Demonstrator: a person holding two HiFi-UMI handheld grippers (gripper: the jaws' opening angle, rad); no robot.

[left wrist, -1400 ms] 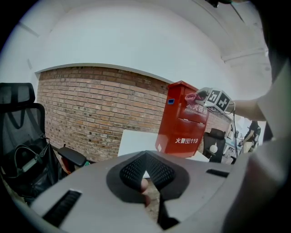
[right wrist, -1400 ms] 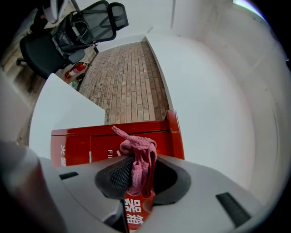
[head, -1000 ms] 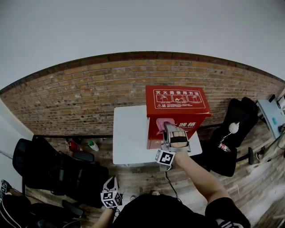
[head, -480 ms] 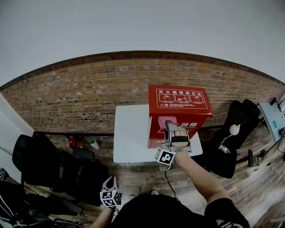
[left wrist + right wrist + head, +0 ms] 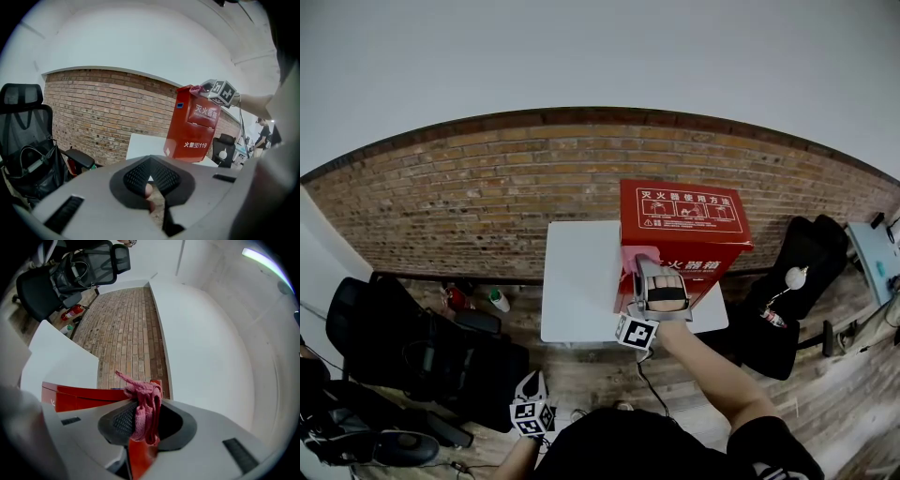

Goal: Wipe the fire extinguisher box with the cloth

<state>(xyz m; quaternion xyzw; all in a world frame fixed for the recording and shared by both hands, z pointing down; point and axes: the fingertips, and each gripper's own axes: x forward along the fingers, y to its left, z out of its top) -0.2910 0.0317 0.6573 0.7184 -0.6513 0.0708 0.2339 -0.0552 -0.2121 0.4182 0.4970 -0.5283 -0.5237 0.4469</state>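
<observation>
The red fire extinguisher box (image 5: 682,217) stands upright on a white table (image 5: 579,281) against the brick wall; it also shows in the left gripper view as the box (image 5: 193,126). My right gripper (image 5: 641,259) is shut on a pink cloth (image 5: 143,404) and presses it on the box's front top edge (image 5: 79,394). The cloth (image 5: 637,254) shows pink at the gripper's tip. My left gripper (image 5: 532,412) hangs low by my body, away from the box. Its jaws (image 5: 151,176) are closed together with nothing between them.
A black office chair (image 5: 412,347) stands left of the table, another black chair (image 5: 797,272) to the right. A small red extinguisher (image 5: 453,302) and a green-capped bottle (image 5: 496,302) lie on the wooden floor by the wall. A desk corner (image 5: 874,246) is far right.
My right gripper with the cloth has slid slightly left along the box's front edge. The left gripper has stayed low.
</observation>
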